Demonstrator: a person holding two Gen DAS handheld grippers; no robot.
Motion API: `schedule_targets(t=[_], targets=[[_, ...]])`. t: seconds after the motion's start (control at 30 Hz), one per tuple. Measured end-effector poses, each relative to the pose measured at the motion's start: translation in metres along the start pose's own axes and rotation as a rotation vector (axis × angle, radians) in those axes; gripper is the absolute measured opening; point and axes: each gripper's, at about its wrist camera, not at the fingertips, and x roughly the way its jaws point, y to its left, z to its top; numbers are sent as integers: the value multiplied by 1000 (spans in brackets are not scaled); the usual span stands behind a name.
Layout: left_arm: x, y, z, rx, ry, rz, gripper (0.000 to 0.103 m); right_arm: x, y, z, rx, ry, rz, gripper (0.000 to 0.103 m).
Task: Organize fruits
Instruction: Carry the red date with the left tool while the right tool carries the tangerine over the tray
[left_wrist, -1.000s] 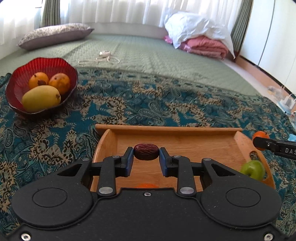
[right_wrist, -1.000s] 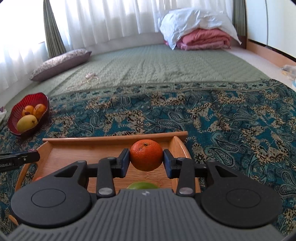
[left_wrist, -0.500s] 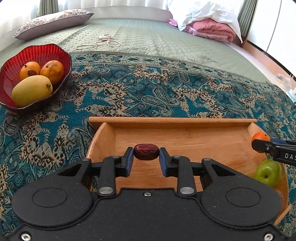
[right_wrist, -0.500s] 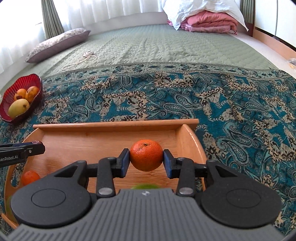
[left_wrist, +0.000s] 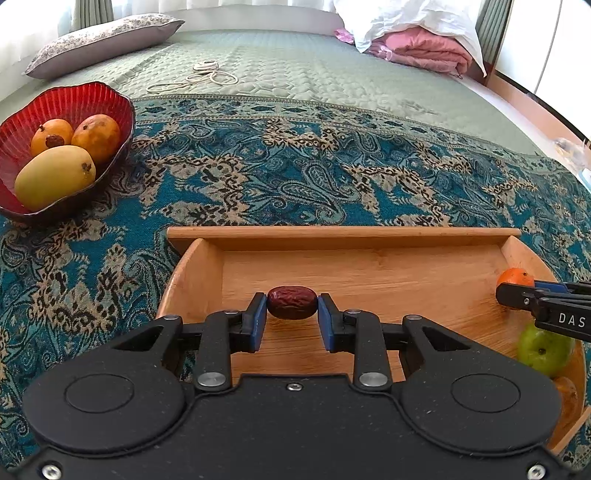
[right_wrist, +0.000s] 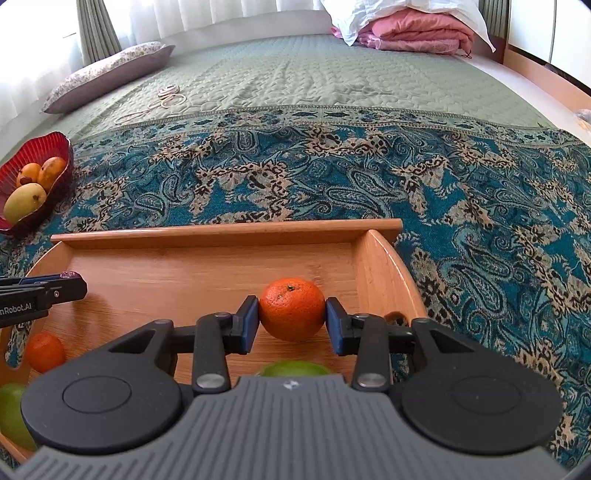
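The left hand-held gripper (left_wrist: 292, 318) is clenched on one dark red date (left_wrist: 292, 302), pinched between its blue pads at the lower centre of the left wrist view, above the floor of the wooden tray (left_wrist: 343, 235). The right hand-held gripper (right_wrist: 292, 320) grasps one orange mandarin (right_wrist: 291, 308) in the same way, at the centre of the right wrist view, near the tray's right wall.

Lying in the tray are three loose fruits seen from the right wrist: one green apple (right_wrist: 293, 368) just below the held mandarin, a second mandarin (right_wrist: 45, 350) at the lower left, and another green fruit (right_wrist: 11, 413) at the far lower left edge. The left wrist view adds a yellowish fruit (left_wrist: 567, 398) at its lower right, partly hidden.

The tray sits on a teal paisley cloth (left_wrist: 295, 166) spread over a bed. At the upper left stands one red bowl (left_wrist: 66, 99) holding three fruits: one yellow mango (left_wrist: 53, 175) and two orange ones behind it. Further back lie one pillow (left_wrist: 99, 42), a coiled white cable (left_wrist: 207, 72) and folded pink bedding (left_wrist: 424, 50).
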Motion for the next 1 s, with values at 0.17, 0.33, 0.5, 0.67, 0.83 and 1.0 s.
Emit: schedule_targets(t=[0.17,0.33,0.5,0.67,0.83,1.0], targets=[[2,-1,0,3,1,4,28,2,1,-2,-5,5,-1,43],[4,-1,-1,9,3,7,28,2,1,-2,-6,4,-3,43],[5,-1,-1,7,5,8,28,1,0,-4,-6,4,-2,43],[6,-1,-1,15,8,11,28,1,-1,-5,-5,4,0,44],[7,1,-1,11,11,16,28,1,0,-5,-4,5,1,44],[8,1,-2,13,13,20,28,1,0,-5,-5,5,0,44]])
